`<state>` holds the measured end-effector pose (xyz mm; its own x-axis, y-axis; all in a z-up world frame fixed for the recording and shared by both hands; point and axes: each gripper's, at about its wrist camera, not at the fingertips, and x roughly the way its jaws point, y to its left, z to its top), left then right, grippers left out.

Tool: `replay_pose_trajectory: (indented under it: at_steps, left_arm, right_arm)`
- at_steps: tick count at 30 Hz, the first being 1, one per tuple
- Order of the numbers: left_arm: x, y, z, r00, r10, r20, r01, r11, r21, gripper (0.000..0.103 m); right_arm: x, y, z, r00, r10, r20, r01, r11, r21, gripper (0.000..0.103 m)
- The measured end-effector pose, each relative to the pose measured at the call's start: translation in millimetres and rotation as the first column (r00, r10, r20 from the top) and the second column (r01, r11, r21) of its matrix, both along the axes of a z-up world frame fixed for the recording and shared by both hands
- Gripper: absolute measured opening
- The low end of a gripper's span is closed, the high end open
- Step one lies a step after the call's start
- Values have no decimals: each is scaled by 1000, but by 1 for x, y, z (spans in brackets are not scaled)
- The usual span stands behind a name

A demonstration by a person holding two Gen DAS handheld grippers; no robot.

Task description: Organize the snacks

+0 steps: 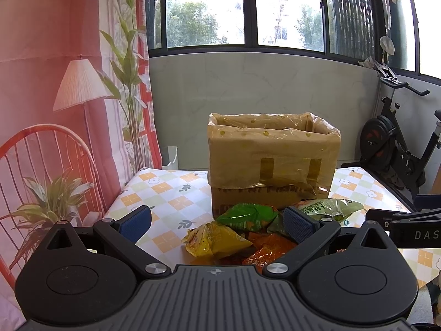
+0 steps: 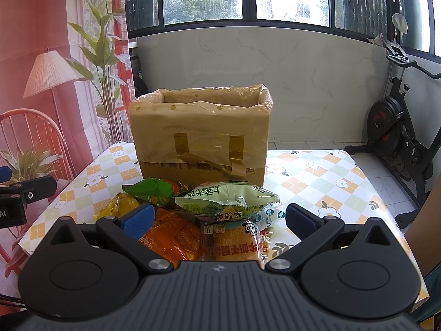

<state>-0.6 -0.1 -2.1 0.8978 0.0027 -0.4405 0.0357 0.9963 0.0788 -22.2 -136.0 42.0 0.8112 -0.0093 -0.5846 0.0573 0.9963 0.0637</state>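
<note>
Progress: barely started, by the look of it; nothing is seen dropped in yet.
Snack pile (image 2: 209, 220): heaped on the desk (image 2: 317, 182), right in front of the box.
Lined cardboard box (image 2: 201, 135): stood open behind the pile, inside can't be seen.
Left gripper (image 1: 217, 220): jaws spread wide, nothing held.
Right gripper (image 2: 220, 218): jaws wide too, poised over the pile.
Left to do: every packet is still to be moved, probably.

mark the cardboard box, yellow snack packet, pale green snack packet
cardboard box (image 2: 201, 138): right wrist view, front wall.
yellow snack packet (image 1: 212, 238): left wrist view, middle of wrapper.
pale green snack packet (image 2: 226, 198): right wrist view, printed face.
</note>
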Motion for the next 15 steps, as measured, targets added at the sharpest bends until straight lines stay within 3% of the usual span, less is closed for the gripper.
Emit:
replay_pose_trajectory:
  at_steps: [15]
  left_arm:
    - [0, -1, -2, 1000, 0, -2, 0, 1000, -1, 103]
  right_arm:
    - [-1, 0, 0, 1000, 0, 1, 0, 1000, -1, 103]
